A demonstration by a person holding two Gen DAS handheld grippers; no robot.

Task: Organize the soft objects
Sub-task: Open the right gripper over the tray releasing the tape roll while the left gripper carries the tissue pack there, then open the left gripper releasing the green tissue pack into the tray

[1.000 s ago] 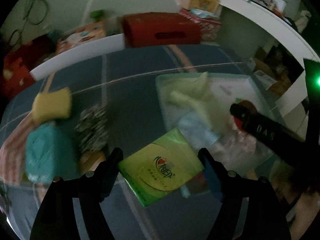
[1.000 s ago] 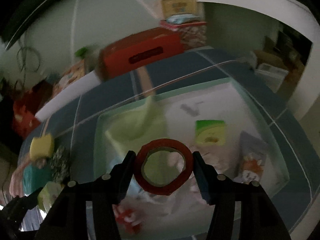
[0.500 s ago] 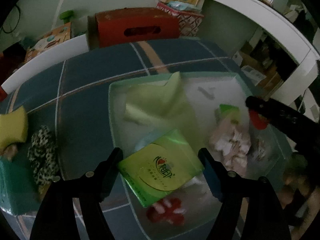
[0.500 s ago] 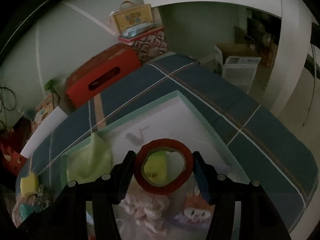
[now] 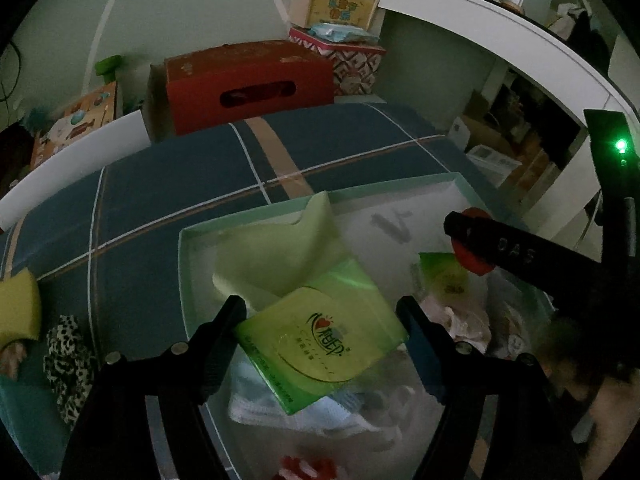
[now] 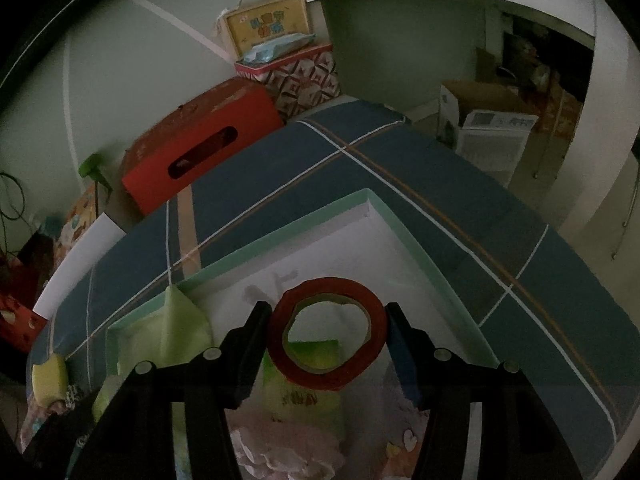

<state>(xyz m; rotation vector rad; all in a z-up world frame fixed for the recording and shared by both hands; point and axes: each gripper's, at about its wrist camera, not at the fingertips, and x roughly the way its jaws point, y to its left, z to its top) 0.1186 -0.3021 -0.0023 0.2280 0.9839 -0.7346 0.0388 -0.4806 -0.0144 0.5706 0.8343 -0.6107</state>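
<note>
- We hold a green tissue pack (image 5: 320,336) in our left gripper (image 5: 320,332), the jaws closed on its two opposite edges; the pack is tilted, its printed face turned up toward the camera.
- We hold a red tape roll (image 6: 327,332) in our right gripper (image 6: 326,334), the jaws pressed against its outer rim on either side, its hole facing the camera.
- Both loads hang above the open box (image 5: 188,280) with the pale green rim, which sits on the blue plaid bed (image 5: 160,184).
- The relation that matters: the box floor lies straight below and ahead of both sets of jaws, so each release is, in our judgement, a short lowering and not a reach.
- The pack's long axis runs roughly across the jaws, over a green cloth (image 5: 276,256) and white fabric in the near left part of the box.
- The tape roll hovers further right, above a second green pack (image 6: 308,384) and pinkish soft things.
- Our right gripper shows in the left view as a dark bar (image 5: 520,252) crossing the box's right side, near but apart from the left one.
- Outside the box, to the left on the bed, a yellow sponge (image 5: 18,306) and a leopard-print piece (image 5: 66,356) are not yet sorted; our left hand is nearer them.
</note>
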